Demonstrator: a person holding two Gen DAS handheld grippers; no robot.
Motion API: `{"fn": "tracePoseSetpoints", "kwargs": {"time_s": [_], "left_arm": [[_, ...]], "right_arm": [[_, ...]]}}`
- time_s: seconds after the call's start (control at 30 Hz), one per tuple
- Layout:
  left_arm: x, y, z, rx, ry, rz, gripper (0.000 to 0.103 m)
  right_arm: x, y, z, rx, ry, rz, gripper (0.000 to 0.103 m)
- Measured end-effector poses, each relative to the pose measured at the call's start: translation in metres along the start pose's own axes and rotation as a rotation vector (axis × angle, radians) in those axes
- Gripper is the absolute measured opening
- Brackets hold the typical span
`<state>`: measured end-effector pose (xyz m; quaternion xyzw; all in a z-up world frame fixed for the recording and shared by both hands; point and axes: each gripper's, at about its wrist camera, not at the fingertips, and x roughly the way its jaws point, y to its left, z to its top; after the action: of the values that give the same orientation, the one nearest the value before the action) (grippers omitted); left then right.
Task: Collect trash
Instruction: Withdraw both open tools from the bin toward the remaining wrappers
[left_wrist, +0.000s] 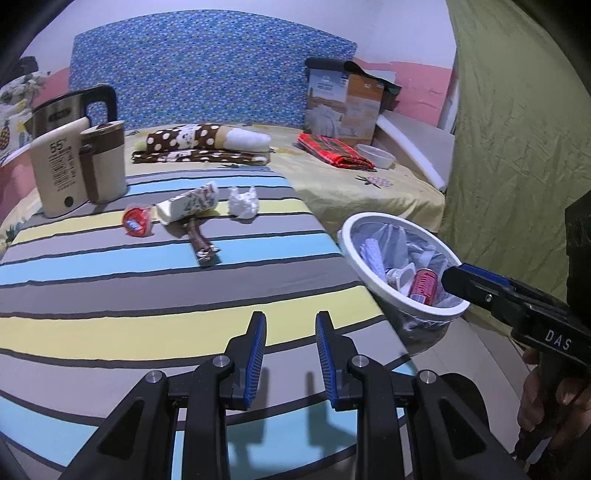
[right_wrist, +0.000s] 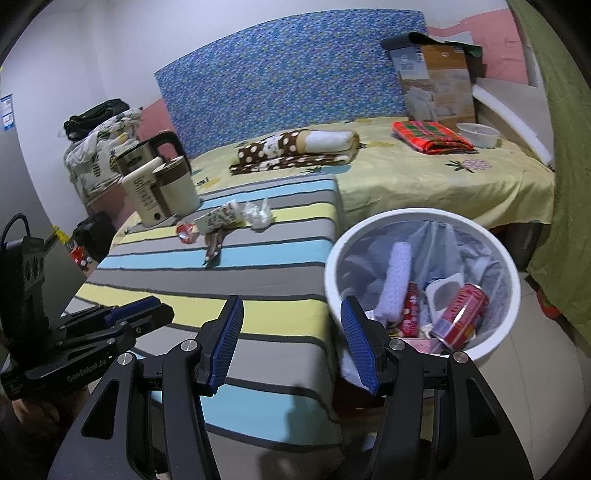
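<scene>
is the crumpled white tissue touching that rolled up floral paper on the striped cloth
Apart. The left wrist view shows a strip of striped cloth between the crumpled tissue and the rolled floral paper.

Striped cloth (left_wrist: 147, 288); white bin (right_wrist: 421, 221); red can (right_wrist: 461, 310).

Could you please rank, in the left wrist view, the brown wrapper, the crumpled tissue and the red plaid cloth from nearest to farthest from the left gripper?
1. Brown wrapper, on the striped cover, ahead of the left gripper.
2. Crumpled tissue, just beyond.
3. Red plaid cloth, far right.
</scene>
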<state>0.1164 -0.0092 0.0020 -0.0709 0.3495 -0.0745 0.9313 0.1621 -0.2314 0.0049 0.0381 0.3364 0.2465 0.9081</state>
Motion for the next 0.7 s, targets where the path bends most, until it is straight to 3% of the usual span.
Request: {"fn": "tracePoseSetpoints", "kwargs": {"time_s": [0.7], "left_arm": [[-0.011,0.079,0.016,-0.089,-0.039,0.114,0.027]], "right_arm": [[0.052,0.055,0.015,-0.085,0.081,0.076,0.057]]}}
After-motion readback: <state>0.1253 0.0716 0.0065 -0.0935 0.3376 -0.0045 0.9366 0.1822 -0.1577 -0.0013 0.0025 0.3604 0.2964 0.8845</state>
